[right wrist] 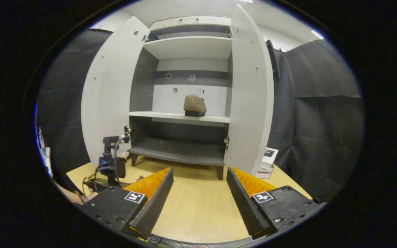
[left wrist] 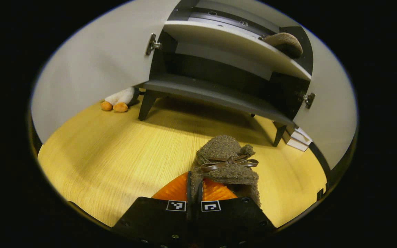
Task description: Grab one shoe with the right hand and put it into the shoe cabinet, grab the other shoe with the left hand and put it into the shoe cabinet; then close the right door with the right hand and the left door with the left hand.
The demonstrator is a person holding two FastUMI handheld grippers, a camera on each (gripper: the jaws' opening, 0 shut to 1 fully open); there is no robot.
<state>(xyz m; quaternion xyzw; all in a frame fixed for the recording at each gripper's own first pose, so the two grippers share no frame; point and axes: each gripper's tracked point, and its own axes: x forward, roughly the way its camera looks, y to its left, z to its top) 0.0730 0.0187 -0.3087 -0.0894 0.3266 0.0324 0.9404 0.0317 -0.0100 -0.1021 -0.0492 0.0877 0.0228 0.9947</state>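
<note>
A brown fuzzy shoe [left wrist: 226,160] with a ribbon bow lies low on the wooden floor [left wrist: 115,155] in front of the shoe cabinet. My left gripper [left wrist: 194,193] is shut on the collar at its near end. The other brown shoe [left wrist: 284,43] rests on the pale middle shelf [left wrist: 233,44]; in the right gripper view this shoe [right wrist: 194,105] stands mid-shelf. My right gripper [right wrist: 198,203] hangs open and holds nothing, facing the cabinet [right wrist: 184,151] from farther back. Both doors stand open: left door [right wrist: 110,93], right door [right wrist: 250,93]. The left gripper [right wrist: 110,165] is at the lower left of the right gripper view.
A plush toy [left wrist: 117,101] lies on the floor by the cabinet's left leg. A white stack of books [left wrist: 298,137] sits beside the right door, the same stack [right wrist: 267,160] near the black cloth wall. The dark bottom shelf [left wrist: 215,96] is bare.
</note>
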